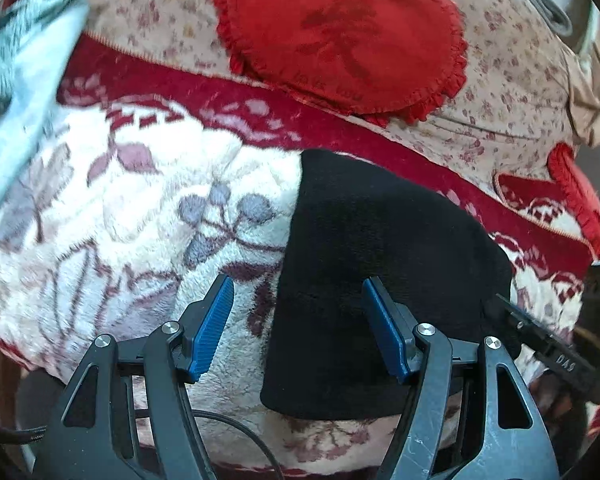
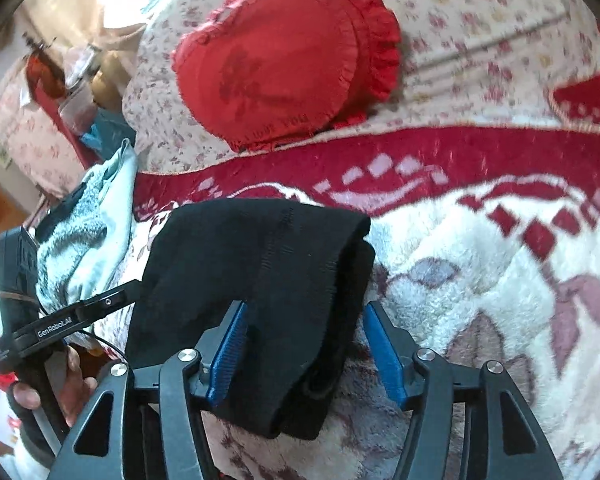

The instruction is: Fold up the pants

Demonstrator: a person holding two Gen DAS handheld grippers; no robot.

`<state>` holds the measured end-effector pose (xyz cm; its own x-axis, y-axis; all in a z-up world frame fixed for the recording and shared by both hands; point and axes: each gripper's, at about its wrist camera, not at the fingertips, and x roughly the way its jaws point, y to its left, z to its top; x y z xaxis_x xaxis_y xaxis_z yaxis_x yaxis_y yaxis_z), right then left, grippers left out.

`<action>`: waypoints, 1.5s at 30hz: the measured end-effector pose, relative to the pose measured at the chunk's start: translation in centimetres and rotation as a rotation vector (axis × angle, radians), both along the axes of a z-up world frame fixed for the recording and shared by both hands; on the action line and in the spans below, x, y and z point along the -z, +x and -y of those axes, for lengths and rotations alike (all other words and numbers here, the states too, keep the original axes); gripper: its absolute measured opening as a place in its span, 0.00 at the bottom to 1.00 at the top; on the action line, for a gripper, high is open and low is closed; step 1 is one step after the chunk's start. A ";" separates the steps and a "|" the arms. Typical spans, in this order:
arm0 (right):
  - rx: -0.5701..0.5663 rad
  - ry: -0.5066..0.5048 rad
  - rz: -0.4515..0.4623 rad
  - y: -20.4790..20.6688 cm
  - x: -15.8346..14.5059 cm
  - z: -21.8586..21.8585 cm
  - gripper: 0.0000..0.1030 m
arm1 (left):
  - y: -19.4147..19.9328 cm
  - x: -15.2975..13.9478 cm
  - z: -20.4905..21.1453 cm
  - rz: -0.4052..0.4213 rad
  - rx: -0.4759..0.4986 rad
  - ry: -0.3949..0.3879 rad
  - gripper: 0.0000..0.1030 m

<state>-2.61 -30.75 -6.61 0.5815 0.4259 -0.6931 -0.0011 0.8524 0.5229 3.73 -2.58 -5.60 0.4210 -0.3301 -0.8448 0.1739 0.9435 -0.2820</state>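
Observation:
The black pants (image 1: 384, 264) lie folded into a compact bundle on the floral blanket (image 1: 140, 216). My left gripper (image 1: 298, 328) is open, its fingers straddling the bundle's left edge, with nothing held. In the right wrist view the pants (image 2: 260, 264) lie as a thick folded stack. My right gripper (image 2: 304, 344) is open, its blue pads on either side of the stack's near right end, not closed on it. The other gripper (image 2: 72, 320) shows at the left, at the bundle's far side.
A red heart-shaped cushion (image 1: 340, 36) lies on the flowered sheet (image 1: 500, 92) behind the blanket. A second red cushion (image 1: 576, 196) sits at the right. A light blue and grey garment (image 2: 92, 232) lies left of the pants. Furniture and clutter (image 2: 60, 80) stand beyond the bed's left side.

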 end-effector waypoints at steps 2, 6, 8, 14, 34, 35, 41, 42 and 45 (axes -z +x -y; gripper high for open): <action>-0.008 0.033 -0.009 0.5 0.6 -0.1 0.60 | 0.4 0.6 0.0 -0.021 -0.001 -0.011 0.65; -0.015 0.063 -0.011 1.2 1.3 -0.3 0.64 | 0.8 1.3 0.3 -0.027 0.012 -0.045 0.69; -0.024 0.068 -0.003 1.4 1.4 -0.4 0.67 | 1.1 1.6 0.6 -0.032 0.021 -0.054 0.75; -0.035 0.069 0.025 1.7 1.6 -0.7 0.74 | 1.7 2.3 1.3 -0.043 0.020 -0.100 0.77; 0.000 -0.086 0.146 6.3 -3.8 0.0 0.43 | 5.5 -2.1 6.0 0.081 0.113 -0.031 0.52; 0.002 -0.088 0.133 6.8 -3.3 0.2 0.43 | 5.8 -1.6 5.9 0.070 0.110 -0.025 0.52; 0.018 -0.043 0.040 9.0 0.2 1.7 0.46 | 7.4 1.4 5.9 0.024 0.086 -0.016 0.58; 0.020 -0.028 0.038 8.9 0.3 2.0 0.47 | 7.5 1.4 5.9 0.026 0.083 -0.013 0.62; 0.031 -0.052 0.038 8.3 -0.5 2.3 0.48 | 7.8 1.4 5.7 0.015 0.082 -0.016 0.65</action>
